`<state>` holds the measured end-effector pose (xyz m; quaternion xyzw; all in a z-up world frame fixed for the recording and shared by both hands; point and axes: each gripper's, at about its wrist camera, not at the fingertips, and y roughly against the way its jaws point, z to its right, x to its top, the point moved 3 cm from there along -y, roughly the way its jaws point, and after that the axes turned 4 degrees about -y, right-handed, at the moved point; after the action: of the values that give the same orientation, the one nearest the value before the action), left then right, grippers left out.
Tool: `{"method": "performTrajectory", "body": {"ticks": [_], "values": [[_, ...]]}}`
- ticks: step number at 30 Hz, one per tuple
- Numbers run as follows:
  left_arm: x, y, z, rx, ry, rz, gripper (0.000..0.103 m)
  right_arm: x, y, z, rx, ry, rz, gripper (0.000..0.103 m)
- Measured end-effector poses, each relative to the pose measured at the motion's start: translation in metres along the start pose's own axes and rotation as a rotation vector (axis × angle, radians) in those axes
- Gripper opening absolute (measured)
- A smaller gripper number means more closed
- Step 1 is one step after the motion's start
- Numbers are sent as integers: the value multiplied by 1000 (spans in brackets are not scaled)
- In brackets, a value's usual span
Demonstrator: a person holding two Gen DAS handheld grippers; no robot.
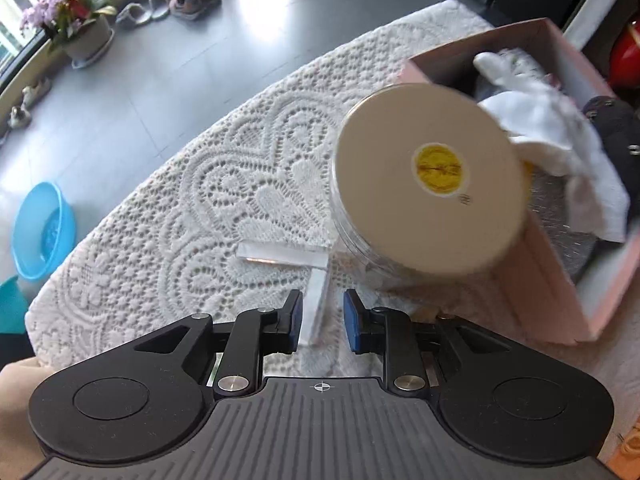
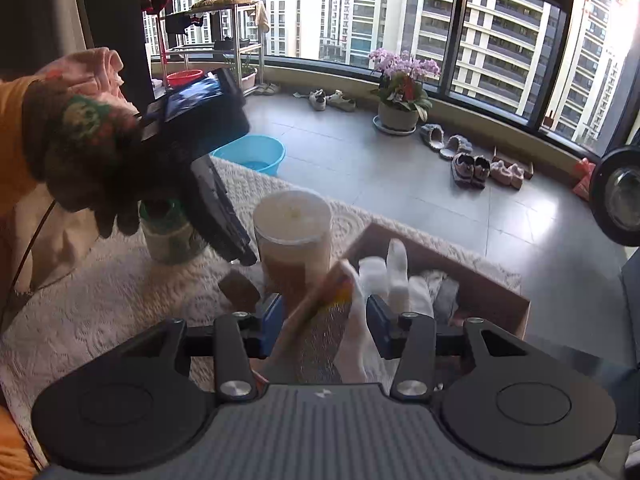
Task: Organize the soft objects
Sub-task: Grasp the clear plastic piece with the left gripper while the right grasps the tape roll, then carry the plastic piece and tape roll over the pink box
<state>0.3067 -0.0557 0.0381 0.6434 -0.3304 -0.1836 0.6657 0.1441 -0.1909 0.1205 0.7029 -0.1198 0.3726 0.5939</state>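
Note:
A pink cardboard box (image 1: 532,256) stands on the lace-covered table (image 1: 200,184) at the right. It holds a white glove (image 1: 552,136), a dark soft item (image 1: 612,120) and a grey flat item (image 1: 560,216). My left gripper (image 1: 322,316) is open and empty above the cloth, left of the box. In the right wrist view the box (image 2: 480,280) lies ahead, with the white glove (image 2: 396,272) draped in it. My right gripper (image 2: 326,320) is open over the box's near end, nothing held between its pads.
A clear jar with a cream lid (image 1: 428,184) stands against the box; it also shows in the right wrist view (image 2: 294,236). A clear acrylic T-piece (image 1: 308,276) lies on the cloth. A green-lidded jar (image 2: 168,232) stands at left. Floor holds a blue basin (image 1: 42,236), flowerpot (image 1: 84,36), shoes.

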Motion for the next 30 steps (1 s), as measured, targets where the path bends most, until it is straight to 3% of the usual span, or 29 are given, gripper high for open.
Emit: {"method": "performTrajectory", "body": {"ticks": [3, 8, 10, 15, 19, 23, 27, 30], "values": [[2, -11, -3, 29, 12, -12, 28, -6, -9, -5, 19, 21, -4, 45], [2, -9, -7, -3, 43, -4, 23, -3, -26, -34, 90, 99, -10, 45], [-1, -10, -13, -15, 100, 1, 23, -1, -40, -51, 112, 134, -33, 45], [-9, -5, -16, -10, 131, 29, 22, 1, -77, -93, 82, 257, -85, 45], [-19, -2, -12, 2, 122, 68, 18, -6, -108, -124, -16, 407, -91, 43], [-25, -1, -15, 0, 124, 105, 16, -19, -135, -143, -136, 511, -90, 35], [-36, 8, -19, -6, 143, 141, 15, -31, -150, -152, -248, 621, -37, 31], [-41, 18, -23, -16, 168, 185, 15, -30, -144, -148, -260, 603, -19, 13]]}}
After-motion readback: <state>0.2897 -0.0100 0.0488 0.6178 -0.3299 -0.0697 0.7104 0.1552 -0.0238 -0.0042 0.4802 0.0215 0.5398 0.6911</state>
